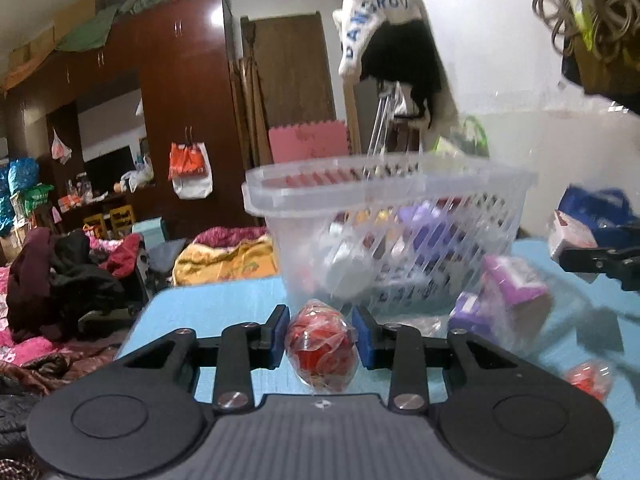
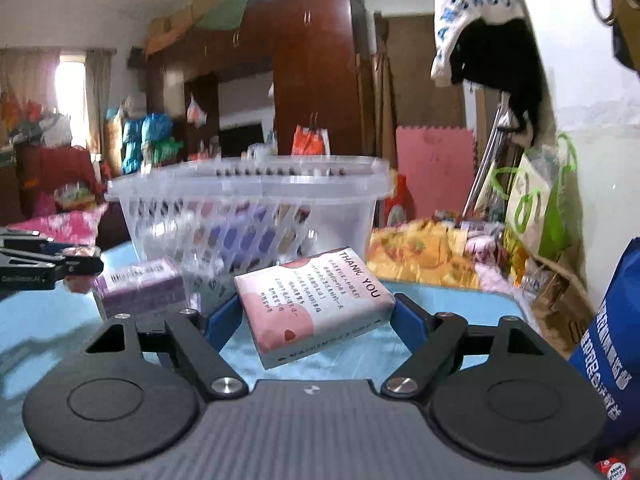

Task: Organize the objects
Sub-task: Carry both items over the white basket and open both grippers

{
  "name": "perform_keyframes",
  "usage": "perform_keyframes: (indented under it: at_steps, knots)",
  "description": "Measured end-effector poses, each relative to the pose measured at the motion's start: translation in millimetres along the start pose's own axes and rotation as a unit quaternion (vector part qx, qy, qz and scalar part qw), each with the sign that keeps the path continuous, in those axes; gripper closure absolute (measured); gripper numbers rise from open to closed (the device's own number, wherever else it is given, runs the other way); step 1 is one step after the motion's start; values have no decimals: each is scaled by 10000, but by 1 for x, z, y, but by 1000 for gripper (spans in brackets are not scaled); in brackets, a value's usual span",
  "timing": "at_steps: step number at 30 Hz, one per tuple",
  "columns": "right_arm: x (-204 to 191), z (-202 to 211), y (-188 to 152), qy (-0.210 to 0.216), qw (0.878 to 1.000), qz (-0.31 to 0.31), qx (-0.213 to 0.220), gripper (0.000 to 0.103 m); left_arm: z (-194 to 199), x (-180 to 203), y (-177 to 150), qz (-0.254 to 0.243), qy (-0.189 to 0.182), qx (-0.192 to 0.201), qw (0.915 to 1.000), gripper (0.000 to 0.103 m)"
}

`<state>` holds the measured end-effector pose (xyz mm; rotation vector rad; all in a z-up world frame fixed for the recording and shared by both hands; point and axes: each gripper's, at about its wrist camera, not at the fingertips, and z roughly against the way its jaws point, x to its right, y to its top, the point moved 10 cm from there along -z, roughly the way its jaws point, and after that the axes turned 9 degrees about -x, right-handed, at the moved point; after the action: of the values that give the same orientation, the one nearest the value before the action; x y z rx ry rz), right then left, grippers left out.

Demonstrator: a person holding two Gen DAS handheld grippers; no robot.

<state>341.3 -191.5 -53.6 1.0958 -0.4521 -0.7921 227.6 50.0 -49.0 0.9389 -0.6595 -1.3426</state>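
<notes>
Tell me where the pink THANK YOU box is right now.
In the right wrist view the pink THANK YOU box sits clamped between the right gripper fingers, lifted above the blue table, just in front of the clear basket.

Wrapped red ball (image 1: pixel 321 350) — pink box (image 2: pixel 316 304), lifted

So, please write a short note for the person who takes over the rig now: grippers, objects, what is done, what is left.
Left gripper: shut on the red wrapped ball, lifted.
Right gripper: shut on the pink THANK YOU box, lifted.
Clear basket stands ahead on the blue table, already with several items inside.
Left: both held items, a purple box and another red ball beside the basket.
</notes>
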Motion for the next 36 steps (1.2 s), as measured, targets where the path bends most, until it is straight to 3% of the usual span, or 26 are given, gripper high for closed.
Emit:
perform_keyframes:
  at_steps: [4,10,13,17,20,21,22,24,26,31,33,36]
  knots:
    - [1,17,13,-28,9997,-92,246,20,36,-2,20,17,1,404,9992,64]
    - [-18,46,78,-6,9972,142,733,20,55,-5,90,189,-228,706,9971,64]
    - [-29,31,119,49,9974,282,665,20,31,-1,130,242,-225,575,9978,64]
    - [-35,-19,153,62,9990,412,160,20,-36,2,156,482,-288,-118,9984,64]
    - [-40,-55,152,29,9972,678,-301,19,-65,10,150,560,-439,-395,9967,64]
    - [-44,-63,148,59,9958,796,-459,18,-69,14,149,486,-448,-380,9971,59]
    - [-48,-69,143,51,9941,931,-553,18,-72,17,148,380,-404,-333,9979,42]
    - [-51,-68,138,-339,9915,1171,-449,0,-73,16,146,318,-197,-246,9990,24]
    - [-49,-58,138,-532,9910,1203,-227,0,-70,14,147,309,-160,-177,9992,23]
    - [-38,-29,138,-377,9959,785,-234,0,-27,11,137,334,-312,129,9989,22]
    - [-38,-16,127,-150,9972,680,-268,0,-7,17,119,171,-366,204,9990,16]
    - [-43,4,87,116,9975,603,-340,0,13,25,75,39,-420,153,9990,14]
